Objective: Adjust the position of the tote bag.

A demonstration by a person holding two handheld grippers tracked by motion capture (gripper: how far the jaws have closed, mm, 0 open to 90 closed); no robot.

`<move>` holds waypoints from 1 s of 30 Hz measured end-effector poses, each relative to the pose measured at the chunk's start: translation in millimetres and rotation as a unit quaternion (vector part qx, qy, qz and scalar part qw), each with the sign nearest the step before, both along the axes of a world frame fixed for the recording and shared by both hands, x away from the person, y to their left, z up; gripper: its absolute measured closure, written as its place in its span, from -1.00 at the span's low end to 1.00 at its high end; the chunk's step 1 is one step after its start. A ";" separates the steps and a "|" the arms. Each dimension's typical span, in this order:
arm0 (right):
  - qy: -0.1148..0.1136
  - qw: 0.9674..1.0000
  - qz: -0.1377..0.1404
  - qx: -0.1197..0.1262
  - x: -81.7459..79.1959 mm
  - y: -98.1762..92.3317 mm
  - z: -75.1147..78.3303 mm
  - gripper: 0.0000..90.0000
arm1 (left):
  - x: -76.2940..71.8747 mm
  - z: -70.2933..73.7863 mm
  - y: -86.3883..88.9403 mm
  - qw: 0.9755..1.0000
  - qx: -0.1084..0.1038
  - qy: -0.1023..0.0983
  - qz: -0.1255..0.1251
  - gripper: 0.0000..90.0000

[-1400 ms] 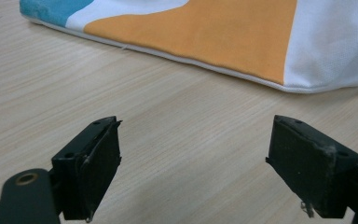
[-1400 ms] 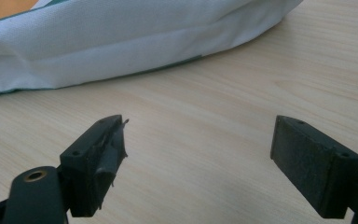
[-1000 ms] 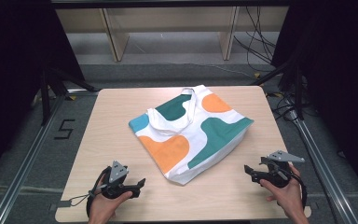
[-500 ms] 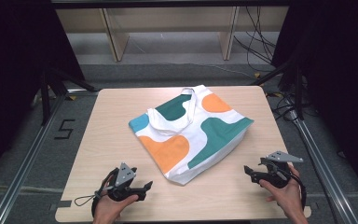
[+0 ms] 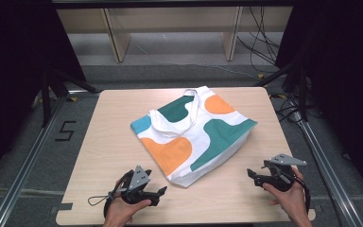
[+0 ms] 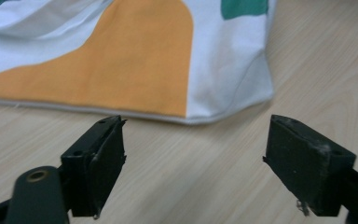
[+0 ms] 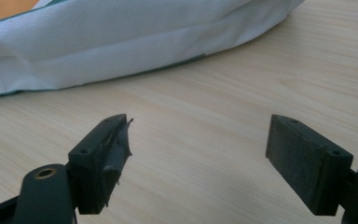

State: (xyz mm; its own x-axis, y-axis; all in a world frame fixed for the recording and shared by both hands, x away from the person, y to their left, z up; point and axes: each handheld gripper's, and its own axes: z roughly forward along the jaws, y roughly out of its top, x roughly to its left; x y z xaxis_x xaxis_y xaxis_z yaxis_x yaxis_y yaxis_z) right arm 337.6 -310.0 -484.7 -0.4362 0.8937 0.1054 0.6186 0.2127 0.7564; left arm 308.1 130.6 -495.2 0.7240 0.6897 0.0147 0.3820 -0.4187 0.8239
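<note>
A white tote bag point(image 5: 194, 135) with orange, green and blue patches lies flat in the middle of the wooden table point(image 5: 108, 127), its handles toward the far side. My left gripper point(image 5: 159, 191) is open, low over the table just short of the bag's near corner point(image 6: 233, 100). My right gripper point(image 5: 251, 173) is open too, to the right of the bag, its jaws facing the bag's white side edge point(image 7: 135, 49). Nothing lies between either pair of jaws.
The table's front edge point(image 5: 184, 221) runs just behind both hands. Metal rails point(image 5: 23, 165) flank the table on the floor. A wooden shelf frame point(image 5: 118, 40) and cables point(image 5: 264, 52) stand beyond the far edge.
My left gripper has slid right and slightly forward toward the bag's near corner. The right gripper and the bag have stayed put.
</note>
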 end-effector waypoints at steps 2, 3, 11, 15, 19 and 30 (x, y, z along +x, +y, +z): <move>-0.013 1.000 0.010 -0.005 2.4 -1.1 -1.9 -0.51 | 2.1 -0.7 -7.9 1.000 0.004 -0.008 -0.010 -0.64; -0.013 1.000 0.010 -0.005 2.4 -1.1 -1.9 -0.51 | 2.1 -0.7 -7.9 1.000 0.004 -0.008 -0.010 -0.66; 0.001 1.000 0.007 -0.003 0.7 0.3 -0.7 -0.50 | 16.2 -8.5 -41.8 0.997 0.031 -0.025 -0.062 -0.01; -0.002 1.000 0.014 -0.006 1.9 -1.1 -1.0 -0.49 | 25.6 -11.6 -50.9 0.996 0.047 -0.025 -0.077 0.68; -0.003 1.000 -0.001 0.002 -0.7 0.0 -0.3 -0.48 | 28.6 -7.6 -62.9 0.995 0.044 -0.025 -0.083 0.87; -0.020 0.999 -0.029 0.012 -0.6 -21.0 5.7 -0.45 | 31.7 -7.2 -134.3 0.990 0.056 -0.020 -0.125 0.86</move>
State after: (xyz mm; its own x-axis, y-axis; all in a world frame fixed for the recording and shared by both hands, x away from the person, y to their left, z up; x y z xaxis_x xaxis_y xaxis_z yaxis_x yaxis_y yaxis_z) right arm 336.9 -331.0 -479.0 -0.3888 0.9147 0.1100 0.5985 0.1600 0.7850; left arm 339.7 -3.7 -502.4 0.8695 0.4808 0.1131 0.2227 -0.5860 0.7791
